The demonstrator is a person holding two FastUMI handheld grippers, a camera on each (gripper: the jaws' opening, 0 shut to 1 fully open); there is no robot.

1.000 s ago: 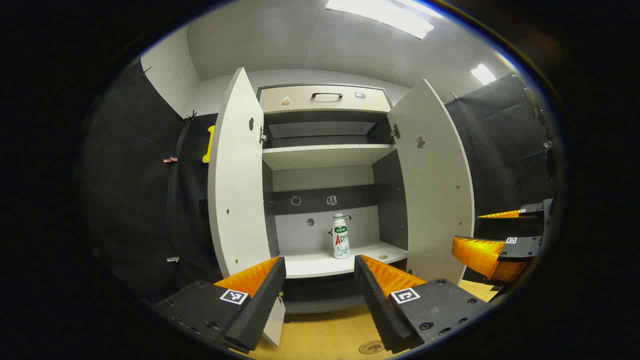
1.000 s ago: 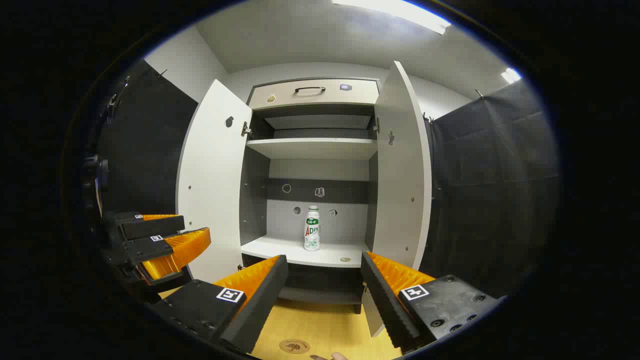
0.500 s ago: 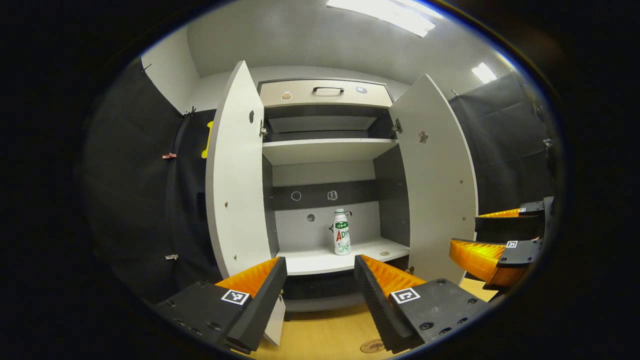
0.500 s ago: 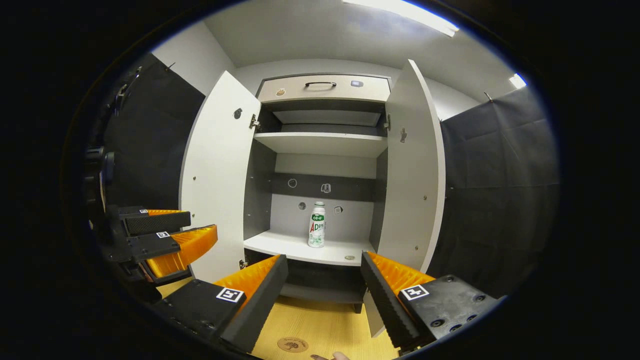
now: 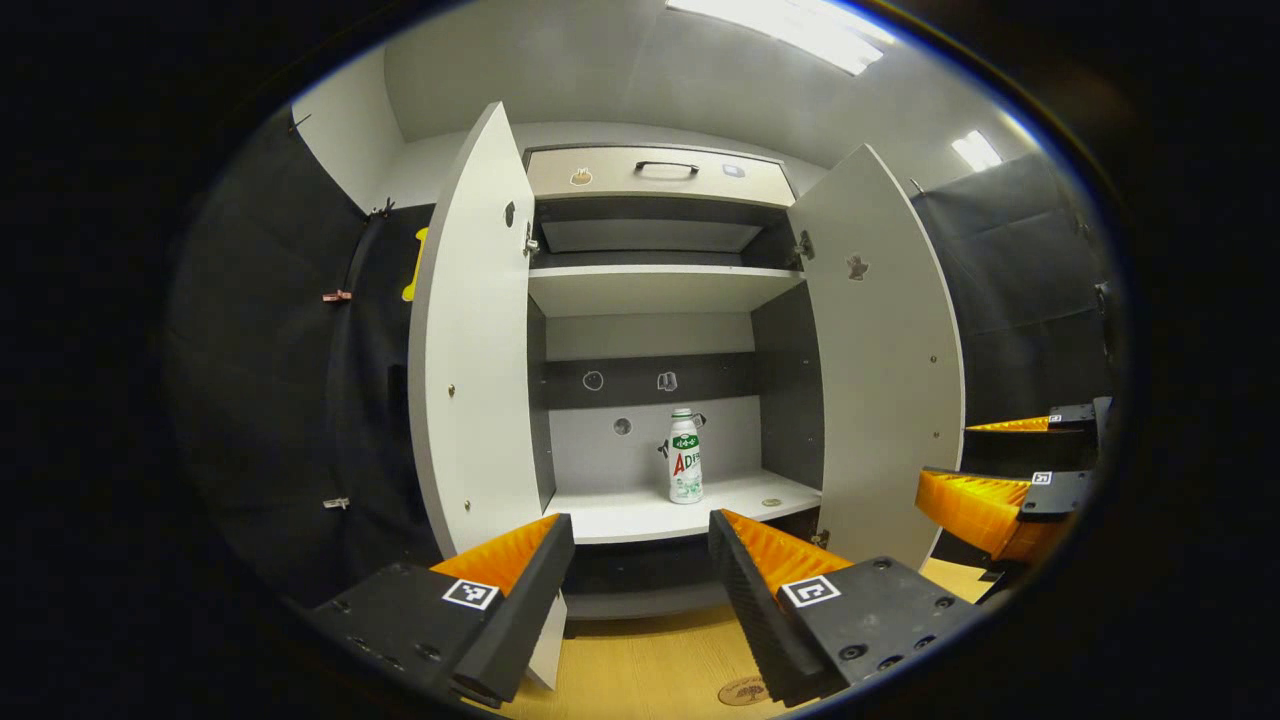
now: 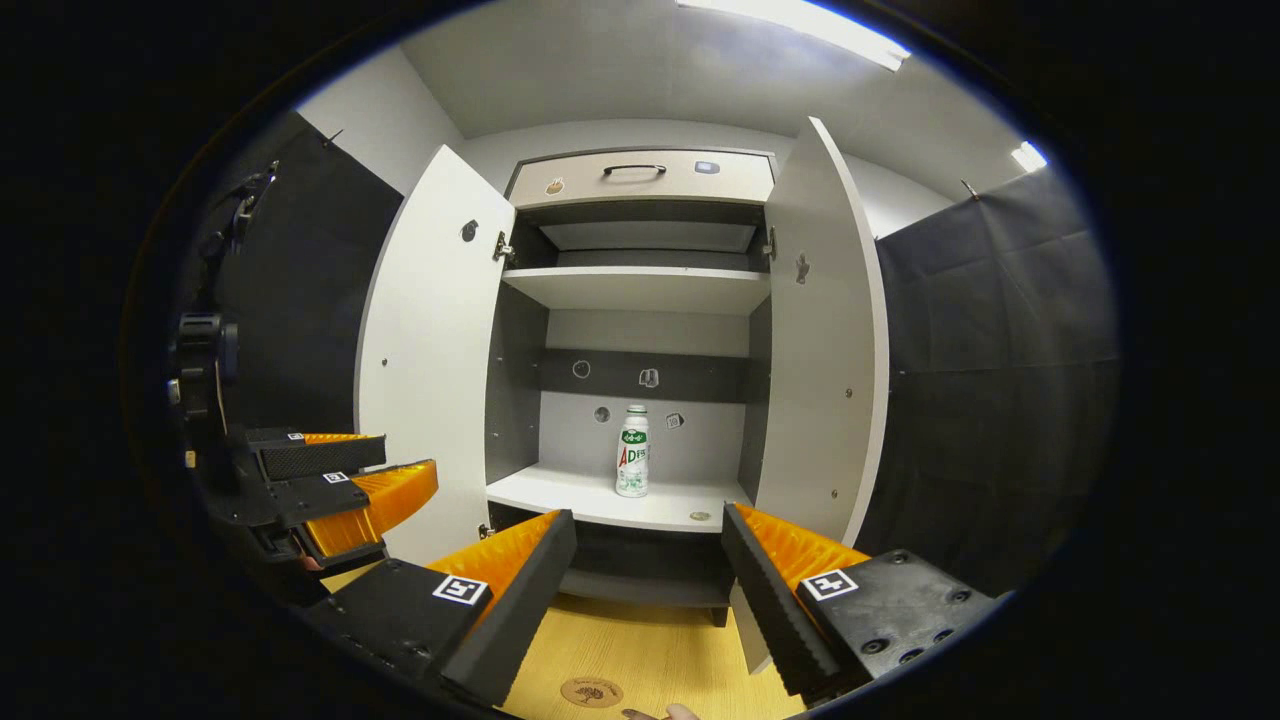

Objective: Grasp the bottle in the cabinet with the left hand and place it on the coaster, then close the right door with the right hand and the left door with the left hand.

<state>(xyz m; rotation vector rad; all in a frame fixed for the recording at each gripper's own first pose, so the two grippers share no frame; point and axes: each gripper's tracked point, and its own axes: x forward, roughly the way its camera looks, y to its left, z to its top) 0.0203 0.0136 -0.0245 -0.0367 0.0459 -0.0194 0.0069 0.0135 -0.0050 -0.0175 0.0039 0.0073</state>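
At the centre of the left gripper view, the bottle (image 5: 685, 456) is seen upright on the cabinet's lower shelf (image 5: 640, 520), between both swung-out doors. The left gripper (image 5: 640, 560) and right gripper (image 6: 648, 560) are held wide apart at the bottom of their views, with nothing gripped. The coaster (image 6: 590, 691) is seen at bottom centre of the right gripper view.

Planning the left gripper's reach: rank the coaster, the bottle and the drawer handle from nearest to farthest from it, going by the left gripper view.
1. Coaster: on the wooden top, just under the left gripper.
2. Bottle: upright on the lower shelf, ahead.
3. Drawer handle: at the cabinet's top, farthest.

Grey walls (image 5: 340, 140), ceiling strip lights (image 5: 780, 25), wood floor (image 6: 640, 650).
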